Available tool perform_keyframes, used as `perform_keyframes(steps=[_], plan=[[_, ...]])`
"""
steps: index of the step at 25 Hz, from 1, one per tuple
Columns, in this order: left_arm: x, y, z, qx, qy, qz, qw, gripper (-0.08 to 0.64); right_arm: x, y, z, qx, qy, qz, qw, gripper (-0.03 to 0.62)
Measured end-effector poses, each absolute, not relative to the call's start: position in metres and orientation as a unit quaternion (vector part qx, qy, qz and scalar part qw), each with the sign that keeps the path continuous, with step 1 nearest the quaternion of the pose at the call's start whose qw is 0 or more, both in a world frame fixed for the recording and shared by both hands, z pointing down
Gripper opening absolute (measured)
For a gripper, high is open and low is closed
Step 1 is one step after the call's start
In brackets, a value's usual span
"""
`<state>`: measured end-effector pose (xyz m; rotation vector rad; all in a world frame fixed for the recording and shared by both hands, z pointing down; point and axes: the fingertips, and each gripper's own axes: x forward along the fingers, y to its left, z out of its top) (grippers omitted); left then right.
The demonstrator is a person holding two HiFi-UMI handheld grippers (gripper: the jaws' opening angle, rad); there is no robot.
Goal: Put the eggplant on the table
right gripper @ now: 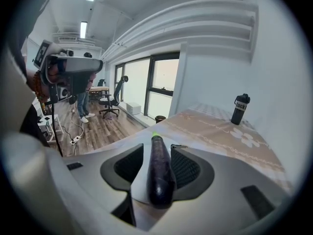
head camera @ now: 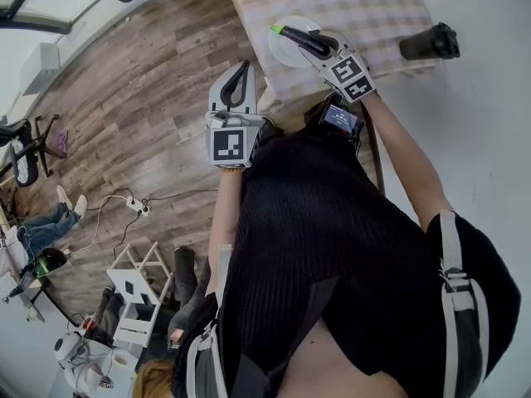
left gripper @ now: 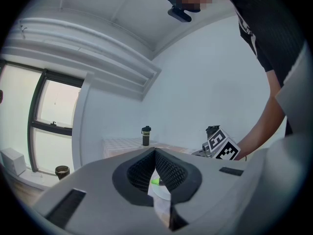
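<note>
A long dark purple eggplant (head camera: pixel 292 34) with a green stem tip lies on a white plate (head camera: pixel 282 55) at the near end of the cloth-covered table (head camera: pixel 373 7). My right gripper (head camera: pixel 304 41) reaches down to the plate, its jaws on either side of the eggplant (right gripper: pixel 159 173). It is open: a strip of plate (right gripper: pixel 138 180) shows between the left pad and the eggplant. My left gripper (head camera: pixel 241 66) hangs level off the table's left end, shut and empty. Past its closed tips (left gripper: pixel 155 151) I see the green stem tip (left gripper: pixel 155 181) and plate.
A black bottle (head camera: pixel 430 42) lies toward the table's far right; it also shows as the bottle (right gripper: pixel 239 109). Wooden floor (head camera: pixel 141 98) spreads to the left, with an office chair (head camera: pixel 29 148), a cable, a white rack (head camera: pixel 137 293) and a seated person's legs (head camera: pixel 46 222).
</note>
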<state>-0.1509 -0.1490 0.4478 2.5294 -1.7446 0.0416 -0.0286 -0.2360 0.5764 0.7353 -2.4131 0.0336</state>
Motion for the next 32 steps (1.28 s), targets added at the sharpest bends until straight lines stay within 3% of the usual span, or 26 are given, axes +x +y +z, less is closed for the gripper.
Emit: perform_keyframes(steps=[12,23,32], plan=[[-0.139,-0.146,0.441,0.826,-0.562,0.018,0.033,0.002,-0.022,-0.235,0.528,0.301,-0.916,-0.012,0.267,0.184],[-0.125,-0.148,0.410,0.828,-0.561,0.011,0.015,0.002,-0.020,-0.221,0.436,0.337,-0.924,-0.037,0.175,0.184],[-0.148,-0.151,0.407,0.798,-0.602,0.017,-0.028,0.002,-0.017,-0.204,0.419,0.374,-0.919,-0.052,0.111,0.183]])
